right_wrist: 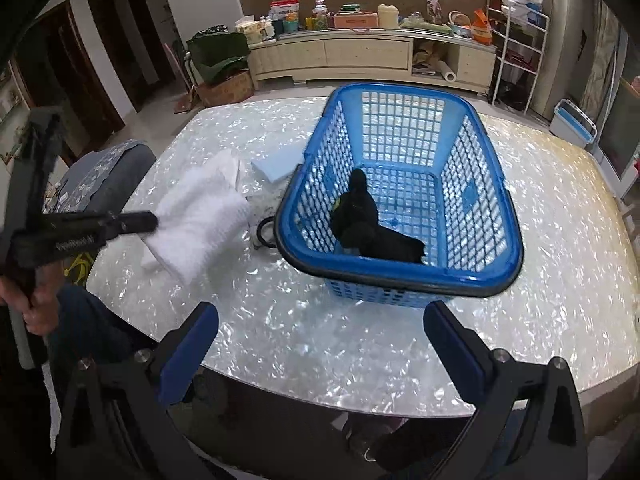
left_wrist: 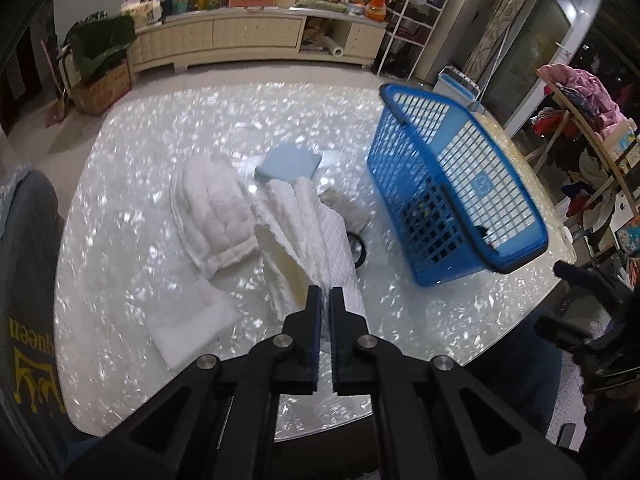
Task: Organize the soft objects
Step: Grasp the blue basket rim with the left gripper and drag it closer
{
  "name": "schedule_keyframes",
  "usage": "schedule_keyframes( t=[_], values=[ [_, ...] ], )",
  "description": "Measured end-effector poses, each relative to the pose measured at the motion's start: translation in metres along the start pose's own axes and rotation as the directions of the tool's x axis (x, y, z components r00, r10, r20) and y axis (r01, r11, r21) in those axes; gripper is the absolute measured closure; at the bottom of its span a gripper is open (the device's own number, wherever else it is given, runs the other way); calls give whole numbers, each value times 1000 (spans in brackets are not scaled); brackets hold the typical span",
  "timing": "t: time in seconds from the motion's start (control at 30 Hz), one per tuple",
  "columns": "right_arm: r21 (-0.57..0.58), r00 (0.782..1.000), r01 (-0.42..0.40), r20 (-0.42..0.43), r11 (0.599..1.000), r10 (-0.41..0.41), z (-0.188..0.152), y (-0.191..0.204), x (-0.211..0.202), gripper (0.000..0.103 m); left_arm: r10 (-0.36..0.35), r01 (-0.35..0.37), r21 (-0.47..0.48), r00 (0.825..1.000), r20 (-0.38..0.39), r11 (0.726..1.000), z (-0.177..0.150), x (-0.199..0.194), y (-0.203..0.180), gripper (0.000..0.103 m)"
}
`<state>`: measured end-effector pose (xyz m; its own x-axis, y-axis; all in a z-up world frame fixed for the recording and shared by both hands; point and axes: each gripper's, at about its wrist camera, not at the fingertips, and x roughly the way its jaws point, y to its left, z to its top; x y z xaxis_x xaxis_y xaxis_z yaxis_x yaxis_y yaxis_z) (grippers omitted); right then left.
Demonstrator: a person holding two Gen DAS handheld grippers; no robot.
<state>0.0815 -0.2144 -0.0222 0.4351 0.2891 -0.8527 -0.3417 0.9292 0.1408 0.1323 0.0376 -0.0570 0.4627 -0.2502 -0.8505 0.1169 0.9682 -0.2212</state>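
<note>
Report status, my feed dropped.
Left claw shut on white quilted cloth. Right claw open, empty. Blue plastic basket holds black fabric. Path clear.

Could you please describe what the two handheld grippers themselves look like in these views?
Both the left gripper and the right gripper are matte black plastic linkages with silver round pivot bolts and flat blue ribbed pads lining their jaws. From the right wrist view, the left one carries small white lettering.

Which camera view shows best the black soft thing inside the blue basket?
The right wrist view: it looks down into the blue basket, so the black soft thing lies open. The left wrist view shows only dark patches of it behind the basket's lattice wall.
</note>
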Motion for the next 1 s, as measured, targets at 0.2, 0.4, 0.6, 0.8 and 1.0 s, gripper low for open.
schedule_keyframes(
  t=[0.2, 0.4, 0.6, 0.8, 1.0],
  values=[
    [30, 1000, 10, 4, 1000, -10, -5, -14, -5, 0, -10, 8, 44, 999, 39, 999, 16, -23, -20, 100],
    [67, 999, 40, 24, 997, -42, -3, -35, -13, 0, -34, 28, 89, 997, 66, 996, 34, -40, -43, 100],
    [97, 997, 73, 27, 993, -76, -2, -53, -16, 0, -35, 21, 155, 995, 92, 988, 62, -52, -68, 100],
    [123, 996, 83, 27, 989, -87, 2, -70, -11, 0, -69, 44, 213, 991, 111, 976, 86, -58, -96, 102],
    [144, 996, 75, 29, 987, -80, 10, -82, -5, 0, -95, 64, 256, 989, 111, 965, 102, -48, -120, 102]
  ],
)
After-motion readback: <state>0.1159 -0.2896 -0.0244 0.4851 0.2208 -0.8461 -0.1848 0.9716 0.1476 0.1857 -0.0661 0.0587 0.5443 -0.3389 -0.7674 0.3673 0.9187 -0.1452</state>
